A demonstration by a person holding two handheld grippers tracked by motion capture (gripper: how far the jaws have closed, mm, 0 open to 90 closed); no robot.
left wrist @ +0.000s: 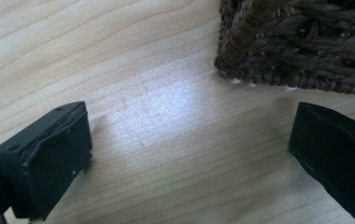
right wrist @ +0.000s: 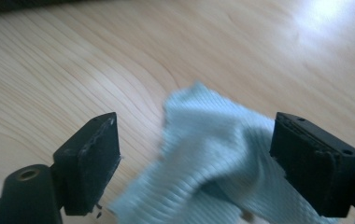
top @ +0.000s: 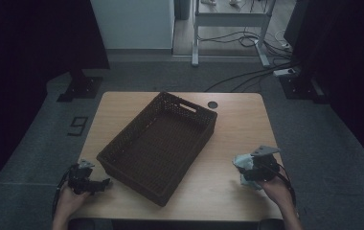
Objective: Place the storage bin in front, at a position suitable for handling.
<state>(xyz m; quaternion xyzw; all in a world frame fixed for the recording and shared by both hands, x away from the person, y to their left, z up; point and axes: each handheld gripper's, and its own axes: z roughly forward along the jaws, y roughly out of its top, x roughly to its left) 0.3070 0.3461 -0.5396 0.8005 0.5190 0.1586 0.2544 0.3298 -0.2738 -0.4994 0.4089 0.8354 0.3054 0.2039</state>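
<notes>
The right gripper (right wrist: pixel 196 154) stands wide open, a pale blue cloth (right wrist: pixel 213 154) lying loose between its jaws on the table (top: pixel 228 120). The left gripper (left wrist: pixel 189 154), fully open and empty, waits just short of the wicker basket (top: pixel 158 143). A clean pickup likely means closing squarely on the bunched fold.

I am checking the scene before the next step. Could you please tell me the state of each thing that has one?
Basket: upright on the table, nothing visible inside.
Cloth: light blue, crumpled, lying on the table between the right gripper's jaws.
Left gripper: open, nothing between the jaws, beside the basket's corner.
Right gripper: open around the cloth.
</notes>
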